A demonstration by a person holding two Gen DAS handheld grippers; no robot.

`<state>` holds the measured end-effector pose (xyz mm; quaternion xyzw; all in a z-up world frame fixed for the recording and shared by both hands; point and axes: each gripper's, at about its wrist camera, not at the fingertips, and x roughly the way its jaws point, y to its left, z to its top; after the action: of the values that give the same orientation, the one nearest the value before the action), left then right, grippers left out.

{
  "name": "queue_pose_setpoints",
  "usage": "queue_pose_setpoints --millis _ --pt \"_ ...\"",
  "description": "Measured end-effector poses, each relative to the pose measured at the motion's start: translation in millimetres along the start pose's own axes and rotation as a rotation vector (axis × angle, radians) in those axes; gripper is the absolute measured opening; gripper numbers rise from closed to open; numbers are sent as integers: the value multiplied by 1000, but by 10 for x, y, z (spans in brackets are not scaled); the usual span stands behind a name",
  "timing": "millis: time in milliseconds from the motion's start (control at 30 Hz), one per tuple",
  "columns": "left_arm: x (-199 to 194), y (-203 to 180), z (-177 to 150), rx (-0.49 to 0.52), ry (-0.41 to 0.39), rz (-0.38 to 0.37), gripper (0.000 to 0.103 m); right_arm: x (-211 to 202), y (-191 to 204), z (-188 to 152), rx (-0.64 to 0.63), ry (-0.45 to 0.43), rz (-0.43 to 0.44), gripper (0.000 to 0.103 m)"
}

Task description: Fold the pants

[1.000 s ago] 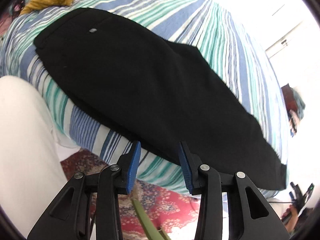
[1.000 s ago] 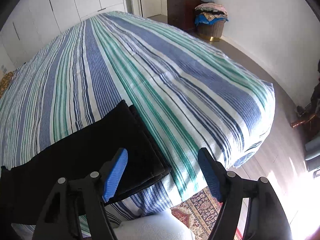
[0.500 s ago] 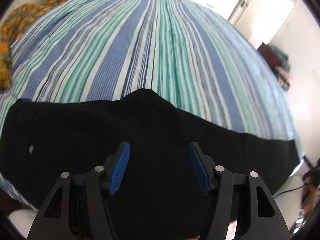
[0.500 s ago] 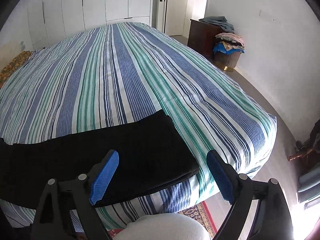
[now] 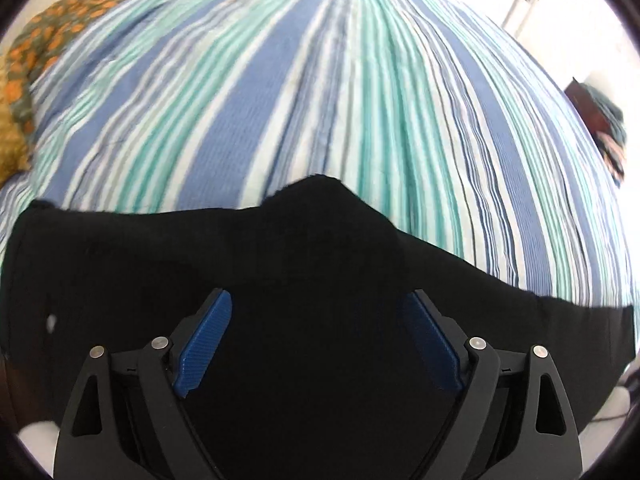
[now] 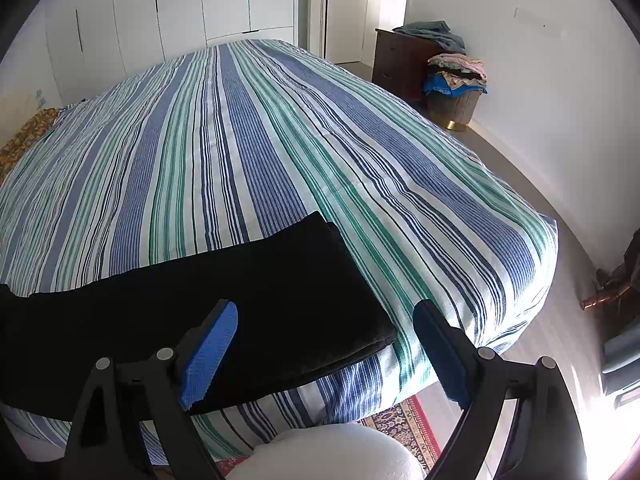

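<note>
Black pants (image 5: 312,264) lie flat along the near edge of a striped bed (image 5: 320,80), folded lengthwise with the legs stacked. In the left wrist view my left gripper (image 5: 316,336) is open and empty, hovering over the seat and crotch part. In the right wrist view the leg ends of the pants (image 6: 288,292) lie near the bed's corner. My right gripper (image 6: 324,344) is open and empty, just above and in front of the hem end.
The striped bed (image 6: 280,140) fills both views. A yellow patterned cloth (image 5: 24,80) lies at its far left. A dark dresser (image 6: 396,60) and a laundry basket (image 6: 456,96) stand by the right wall. A red rug (image 6: 400,416) covers the floor below.
My left gripper has swung from the bed's side to over the pants and opened wider. My right gripper has risen slightly and stays open.
</note>
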<state>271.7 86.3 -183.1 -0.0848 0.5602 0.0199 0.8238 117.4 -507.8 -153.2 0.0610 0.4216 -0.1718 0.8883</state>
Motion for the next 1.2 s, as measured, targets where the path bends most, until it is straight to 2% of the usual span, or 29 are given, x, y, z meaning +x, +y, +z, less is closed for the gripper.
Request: queue_pose_setpoints --millis 33,100,167,233,267,333,467,533,600,633,667,700,733,767,800,833,867,967,1033,1100,1200 --pt "128 -45 74 24 21 19 90 -12 -1 -3 -2 -5 -1 89" --pt "420 -31 253 31 47 141 90 -18 -2 -4 -2 -7 -3 89" --pt "532 74 400 -65 47 118 92 -1 -16 -2 2 1 -2 89" --pt "487 77 488 -138 26 141 91 10 -20 -3 4 7 -8 89" --pt "433 38 502 -150 16 152 91 9 -17 -8 3 7 -9 89" --pt "294 -19 473 -128 -16 111 91 2 -8 -7 1 5 -10 89" --pt "-178 -36 156 -57 -110 81 91 14 -8 -5 -3 8 -5 89" --pt "-396 151 -2 -91 -153 71 92 15 -13 -5 0 8 3 89" --pt "-509 453 -149 -163 -164 58 93 19 -29 -5 8 9 10 89" --pt "-461 618 -150 -189 -141 61 93 27 -35 -3 11 13 13 89" --pt "-393 776 -197 -207 -81 79 93 39 -41 0 12 17 14 89" --pt "-287 889 -304 -213 7 112 91 48 -39 1 12 21 13 89" --pt "-184 937 -428 -195 96 150 84 53 -34 0 10 24 11 89" --pt "-157 910 -575 -125 131 193 83 54 -25 -1 7 24 9 89" --pt "-188 824 -715 -41 131 235 85 49 -19 -3 3 22 6 89" --pt "-219 754 -808 21 131 272 90 38 -13 -6 1 17 1 89" --pt "-249 729 -869 43 139 288 92 23 -5 -10 0 12 -4 89" --pt "-307 812 -873 -32 140 247 92 24 4 -9 -2 15 -11 89" --pt "-354 814 -844 -73 124 247 91 50 15 -6 -7 27 -7 89" --pt "-439 692 -846 -85 76 225 91 54 20 -6 -10 30 -4 89" --pt "-623 338 -845 -63 -24 141 91 38 -4 -13 0 22 0 89"
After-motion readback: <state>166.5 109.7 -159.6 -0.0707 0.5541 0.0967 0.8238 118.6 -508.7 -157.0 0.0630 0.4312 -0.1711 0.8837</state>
